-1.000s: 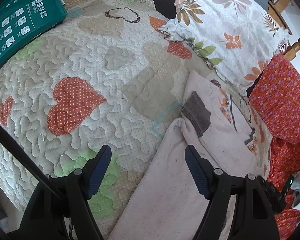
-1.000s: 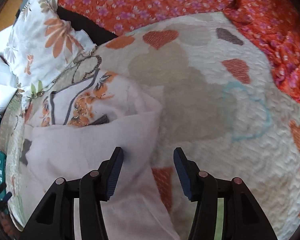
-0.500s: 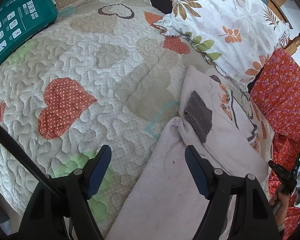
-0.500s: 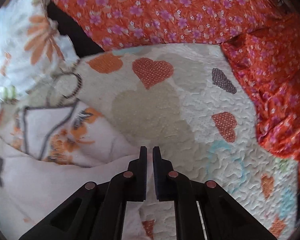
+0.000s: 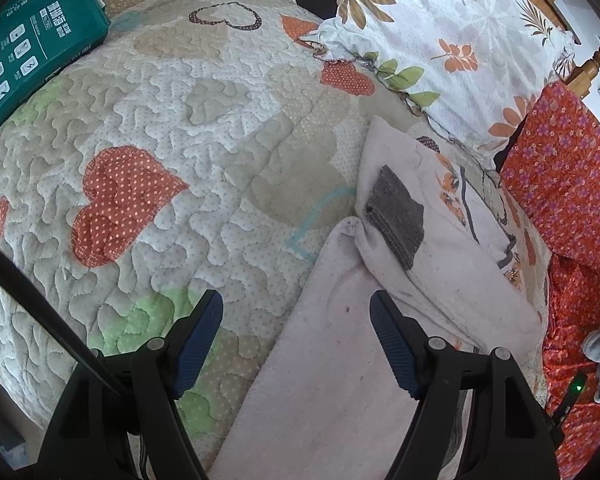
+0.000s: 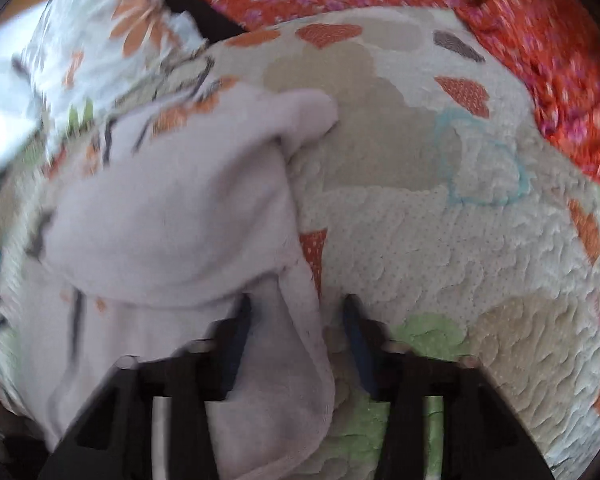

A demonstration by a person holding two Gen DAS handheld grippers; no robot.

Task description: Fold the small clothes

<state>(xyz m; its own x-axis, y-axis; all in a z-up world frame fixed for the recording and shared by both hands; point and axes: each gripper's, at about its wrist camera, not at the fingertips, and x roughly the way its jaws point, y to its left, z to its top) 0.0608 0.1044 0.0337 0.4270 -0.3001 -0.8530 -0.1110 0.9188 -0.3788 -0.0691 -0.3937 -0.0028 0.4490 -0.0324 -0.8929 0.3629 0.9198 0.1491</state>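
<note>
Left wrist: pale pink garment (image 5: 340,380) folded, grey cuff (image 5: 396,216) showing; both claws agape, empty.

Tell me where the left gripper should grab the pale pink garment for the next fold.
Probably the pale pink garment is best taken at its bare left edge, just ahead of the open left gripper, coming in from the quilt side. That edge lies flat and single-layered; the right half is already folded over, with a grey cuff on top.

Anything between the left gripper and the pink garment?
Nothing visible. The left gripper is open, with the pink garment directly between and below its fingers; only the quilt shows beside it.
</note>
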